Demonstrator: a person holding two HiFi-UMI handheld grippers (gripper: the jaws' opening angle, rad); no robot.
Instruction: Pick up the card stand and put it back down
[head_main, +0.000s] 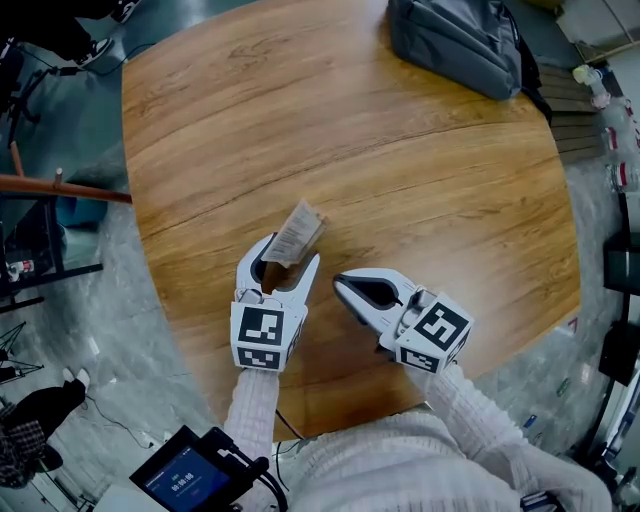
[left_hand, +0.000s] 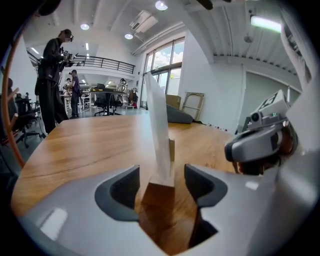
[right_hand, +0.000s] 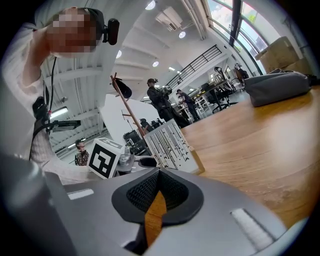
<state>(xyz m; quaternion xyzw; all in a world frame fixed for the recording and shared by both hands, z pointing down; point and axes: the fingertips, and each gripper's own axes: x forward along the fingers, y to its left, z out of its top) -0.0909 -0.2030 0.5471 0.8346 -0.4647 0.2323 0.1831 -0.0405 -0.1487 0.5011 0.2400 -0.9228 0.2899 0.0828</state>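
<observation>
While the card stand (head_main: 295, 232), a wooden base with a printed card upright in its slot, sits on the wooden table (head_main: 400, 150) near the person's edge, the left gripper (head_main: 285, 268) straddles it. Its jaws are spread wide, one on each side of the base, and a gap shows between each pad and the wood, so nothing is pinched. Just beside it, the right gripper (head_main: 345, 290) rests low over the table with its jaws pressed together on nothing, its tip pointing toward the stand. Well apart at the far edge lies a grey backpack (head_main: 455, 40).
</observation>
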